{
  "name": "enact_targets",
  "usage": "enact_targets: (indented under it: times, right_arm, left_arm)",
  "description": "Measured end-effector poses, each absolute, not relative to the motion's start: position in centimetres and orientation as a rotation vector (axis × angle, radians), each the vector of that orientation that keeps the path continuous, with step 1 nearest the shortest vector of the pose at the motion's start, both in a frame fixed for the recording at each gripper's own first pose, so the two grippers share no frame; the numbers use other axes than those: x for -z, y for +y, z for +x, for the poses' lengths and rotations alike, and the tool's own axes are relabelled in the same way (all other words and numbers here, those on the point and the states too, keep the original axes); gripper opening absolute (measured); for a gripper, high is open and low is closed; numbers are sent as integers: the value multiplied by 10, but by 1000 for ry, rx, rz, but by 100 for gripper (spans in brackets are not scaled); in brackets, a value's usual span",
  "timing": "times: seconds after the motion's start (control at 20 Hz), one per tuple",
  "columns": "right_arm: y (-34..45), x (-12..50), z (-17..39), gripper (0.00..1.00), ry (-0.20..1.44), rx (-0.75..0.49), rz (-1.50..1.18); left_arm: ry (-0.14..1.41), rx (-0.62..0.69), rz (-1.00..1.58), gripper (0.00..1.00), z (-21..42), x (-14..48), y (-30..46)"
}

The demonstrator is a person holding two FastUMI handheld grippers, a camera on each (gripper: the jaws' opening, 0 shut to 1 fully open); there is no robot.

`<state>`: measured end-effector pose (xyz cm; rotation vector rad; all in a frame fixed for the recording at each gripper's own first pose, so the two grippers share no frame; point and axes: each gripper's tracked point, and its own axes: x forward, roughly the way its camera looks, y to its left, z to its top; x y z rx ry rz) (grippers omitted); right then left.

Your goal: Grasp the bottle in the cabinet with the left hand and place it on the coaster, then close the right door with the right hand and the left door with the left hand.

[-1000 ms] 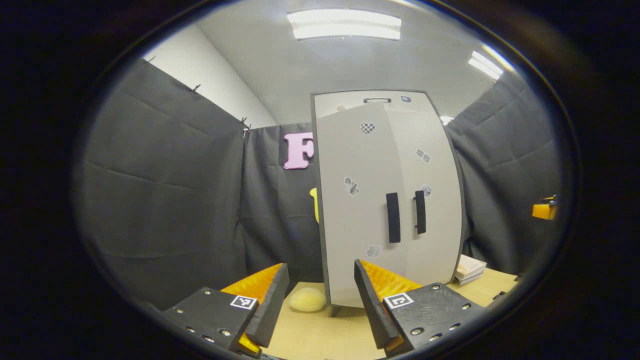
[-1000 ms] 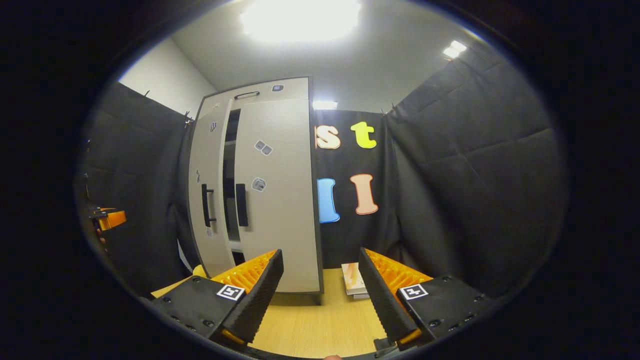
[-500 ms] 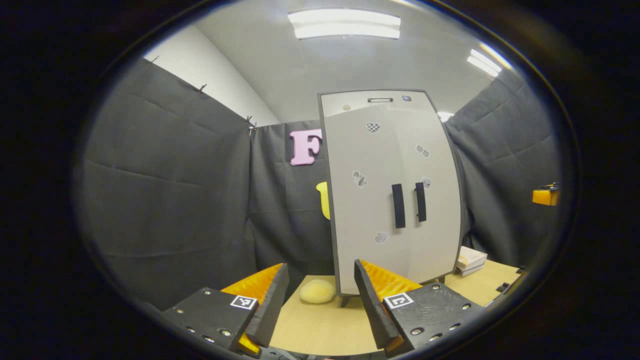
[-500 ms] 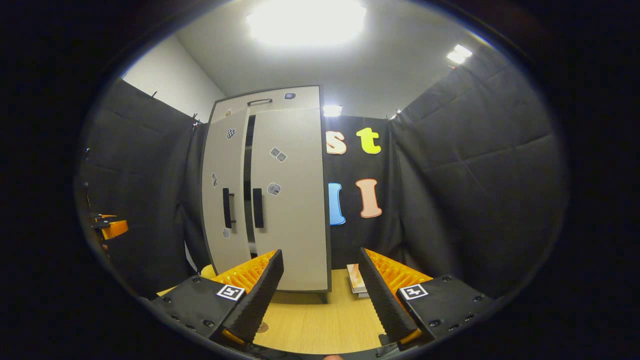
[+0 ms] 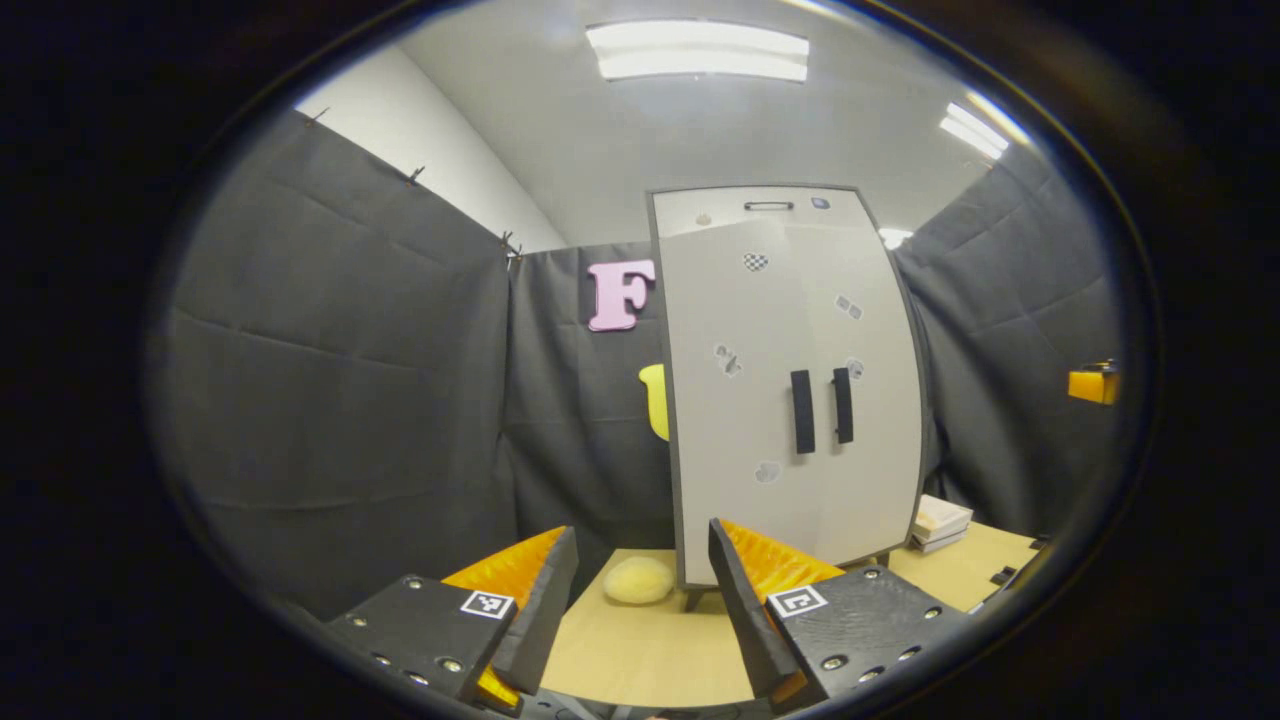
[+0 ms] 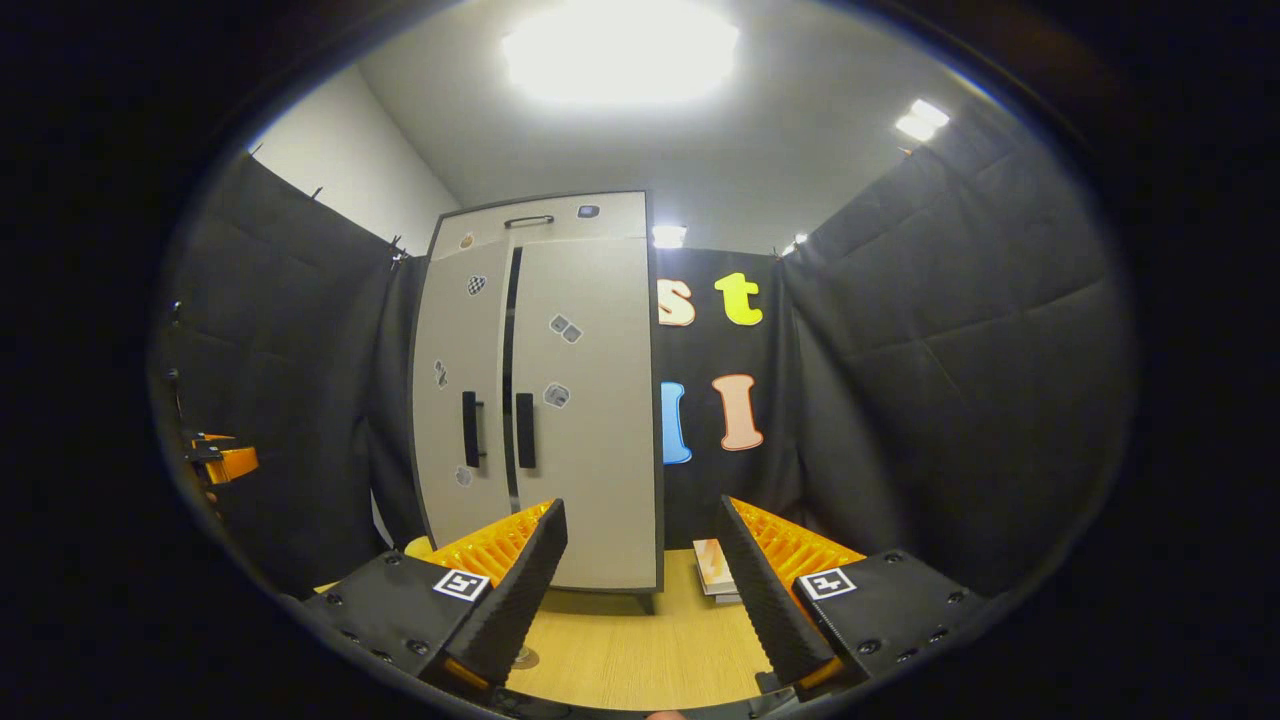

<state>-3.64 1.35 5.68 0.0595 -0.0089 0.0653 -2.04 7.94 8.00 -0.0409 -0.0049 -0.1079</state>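
The grey two-door cabinet [image 5: 790, 390] stands on the wooden table [image 5: 650, 650], ahead and to the right of my left gripper [image 5: 640, 600], which is open and holds nothing. Its two dark handles [image 5: 802, 412] sit side by side and the doors look flush. In the right gripper view the cabinet [image 6: 580, 400] shows a thin dark seam between the doors. My right gripper [image 6: 640, 590] is open and empty, well back from the cabinet. A small round thing [image 6: 522, 657] lies on the table, half hidden by the right gripper's left finger. The cabinet's inside is hidden.
A pale yellow lump [image 5: 640, 580] lies at the cabinet's left foot. A stack of books [image 5: 940, 522] rests on the table by its right side, books [image 6: 712, 565] in the right gripper view too. The other gripper [image 5: 1092, 383] shows far right; black cloth walls surround.
The dark gap between the doors has narrowed from a wide slot to a thin seam. Both grippers have drawn back, so the cabinet looks smaller and farther off.
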Motion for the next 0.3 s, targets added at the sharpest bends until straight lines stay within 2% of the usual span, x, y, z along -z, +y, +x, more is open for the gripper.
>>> enact_targets:
  times: [0.3]
  right_arm:
    - [12,-56,-38,96,-9,-59,54]
  left_arm:
    - [-8,111,-37,77,-20,-81,78]
